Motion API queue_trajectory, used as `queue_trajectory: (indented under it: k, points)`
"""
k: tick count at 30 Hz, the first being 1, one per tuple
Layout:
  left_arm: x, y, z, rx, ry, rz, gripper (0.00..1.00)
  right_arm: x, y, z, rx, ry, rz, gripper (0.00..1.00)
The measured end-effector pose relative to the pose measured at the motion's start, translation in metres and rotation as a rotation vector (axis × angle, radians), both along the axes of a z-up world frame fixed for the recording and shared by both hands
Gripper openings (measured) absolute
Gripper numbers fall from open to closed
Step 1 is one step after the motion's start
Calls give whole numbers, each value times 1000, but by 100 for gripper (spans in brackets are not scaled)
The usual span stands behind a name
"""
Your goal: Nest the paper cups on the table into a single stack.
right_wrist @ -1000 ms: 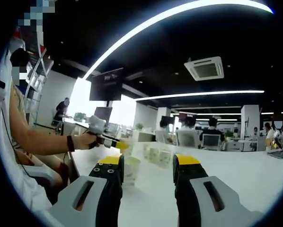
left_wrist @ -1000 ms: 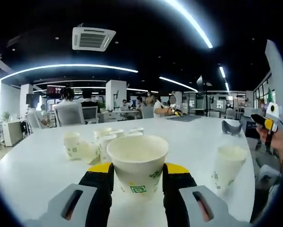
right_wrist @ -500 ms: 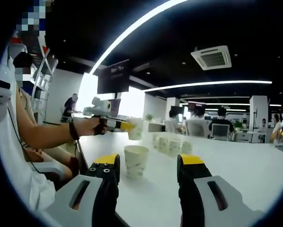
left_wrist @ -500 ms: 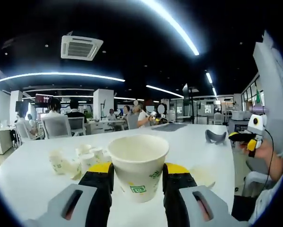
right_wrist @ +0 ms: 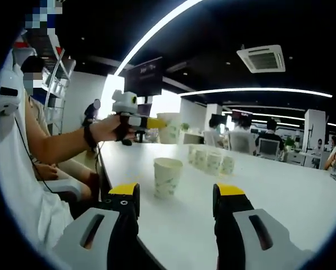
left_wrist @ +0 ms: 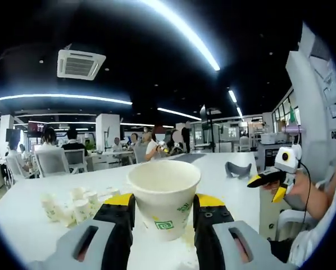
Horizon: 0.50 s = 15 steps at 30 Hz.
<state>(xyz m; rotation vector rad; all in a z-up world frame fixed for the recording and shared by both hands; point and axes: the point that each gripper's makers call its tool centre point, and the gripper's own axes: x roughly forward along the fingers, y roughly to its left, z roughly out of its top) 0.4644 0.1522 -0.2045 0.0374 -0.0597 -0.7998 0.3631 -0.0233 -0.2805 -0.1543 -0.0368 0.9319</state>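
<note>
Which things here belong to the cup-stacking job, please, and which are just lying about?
Job: held paper cup in left gripper; lone cup; cup cluster; right gripper; table.
Lying about: dark object; office chairs.

left tongs (left_wrist: 163, 203) clamp 1 paper cup (left_wrist: 163, 194) | cup cluster (left_wrist: 72, 203) on table (left_wrist: 224, 185)

No legible text; green logo on paper cup (left_wrist: 163, 198) unreadable.
</note>
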Motion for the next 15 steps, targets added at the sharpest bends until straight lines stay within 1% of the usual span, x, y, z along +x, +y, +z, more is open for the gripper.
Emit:
queue_trajectory:
  k: [4,6,9,11,15]
  points:
    - [-7,-10,8,-22,-3,-32,43,1,-5,2,3,-3,-11,55]
    - [-9,-15,7,-21,1,-45,43,1,-8,2,4,-5,-16,55]
    - [-13,-24,1,-4,9,-63,43,2,-11,3,6,-7,-22,55]
    - [-14,-29,-6,9,17,-68,43,2,-12,3,8,-8,-25,55]
    - [-15,-34,-16,1,43,-77,43,3,-15,3,10,-9,-30,55]
